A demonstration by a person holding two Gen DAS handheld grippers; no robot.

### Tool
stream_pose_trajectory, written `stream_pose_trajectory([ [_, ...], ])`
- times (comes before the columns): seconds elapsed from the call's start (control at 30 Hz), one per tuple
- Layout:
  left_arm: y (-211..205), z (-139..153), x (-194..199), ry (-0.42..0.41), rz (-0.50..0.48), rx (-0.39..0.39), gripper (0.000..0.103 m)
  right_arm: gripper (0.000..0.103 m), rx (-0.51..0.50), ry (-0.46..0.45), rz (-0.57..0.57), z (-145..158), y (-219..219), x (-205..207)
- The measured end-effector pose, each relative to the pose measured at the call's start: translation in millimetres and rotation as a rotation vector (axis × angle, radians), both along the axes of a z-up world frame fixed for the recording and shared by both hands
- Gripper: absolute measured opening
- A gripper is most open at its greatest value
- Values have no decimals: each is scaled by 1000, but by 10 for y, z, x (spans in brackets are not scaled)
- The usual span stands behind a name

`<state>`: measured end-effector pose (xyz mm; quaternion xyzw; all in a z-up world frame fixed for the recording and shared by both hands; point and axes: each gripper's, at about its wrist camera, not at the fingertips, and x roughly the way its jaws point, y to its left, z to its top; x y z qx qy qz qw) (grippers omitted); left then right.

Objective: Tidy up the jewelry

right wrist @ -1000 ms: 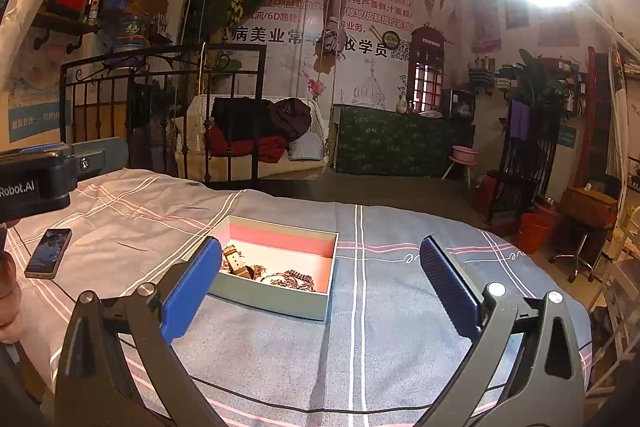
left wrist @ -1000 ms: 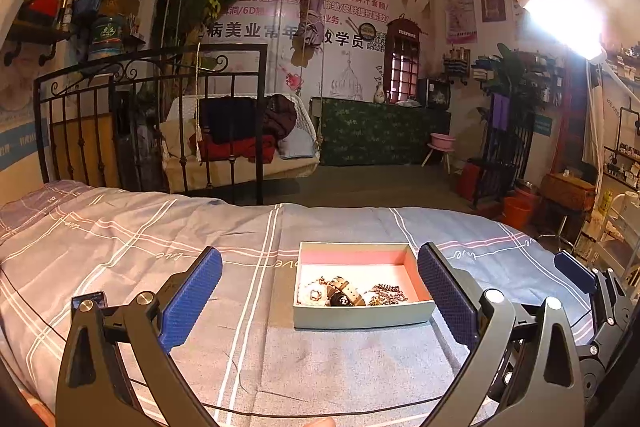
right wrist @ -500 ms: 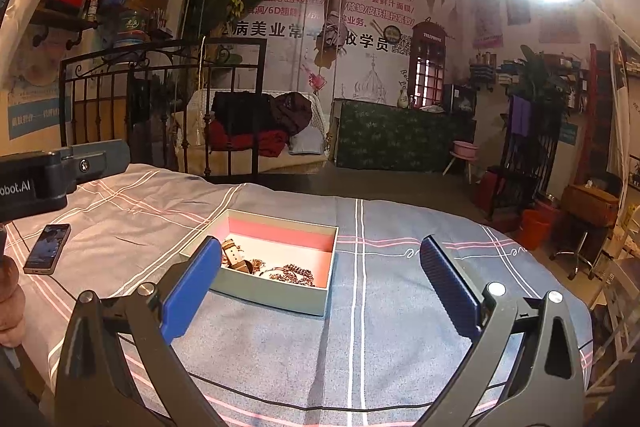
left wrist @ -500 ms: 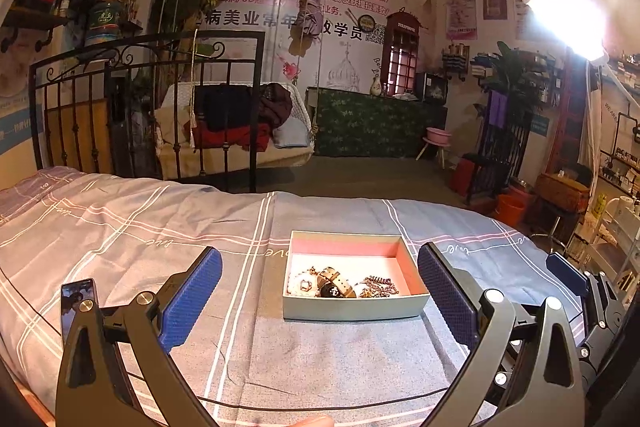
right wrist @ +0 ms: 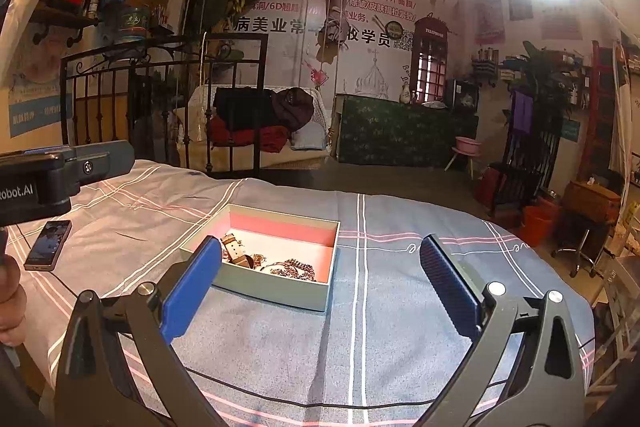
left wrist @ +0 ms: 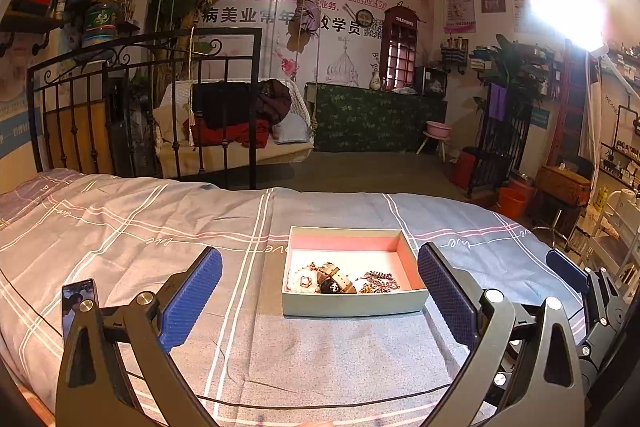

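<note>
- Spread wide across both views: a bed sheet (left wrist: 160, 227), grey-blue with pink and white lines, serving as the soft work surface; flat enough to keep a shallow box level.
- Hovering low over the near edge of the sheet: left gripper (left wrist: 320, 291), blue pads spread wide apart and released, nothing between them; aimed straight at the box, probably so that the contents sit centred in view before any reach.
- Off to the right side and likewise above the sheet: right gripper (right wrist: 320, 281), pads parted wide, empty; left pad overlapping the near corner of the box in its view, but whether touching cannot be told.
- Near the middle of the sheet: an open box (left wrist: 352, 301), pale green outside, pink inner walls, white floor, lid absent; within easy reach of both tools, which suits a sorting job.
- Heaped against the near wall of the box: the jewelry (left wrist: 340, 277), tangled together rather than laid out: hence, judging by the task, nothing sorted yet.
- Within that heap: a watch (right wrist: 236, 251) with a brown strap, a beaded bracelet (left wrist: 294, 281) of pale beads, and a dark chain (right wrist: 290, 267) toward the right.
- Lying flat on the sheet well left of the box: a phone (right wrist: 48, 245), screen lit, apart from the work.
</note>
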<state>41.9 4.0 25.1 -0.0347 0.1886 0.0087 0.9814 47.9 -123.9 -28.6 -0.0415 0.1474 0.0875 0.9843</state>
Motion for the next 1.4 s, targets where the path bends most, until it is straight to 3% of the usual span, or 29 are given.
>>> stream_pose_trajectory([
  [1.4,-7,-58,35,24,-13,17,97,98,-6,27,9,-91,8,69],
])
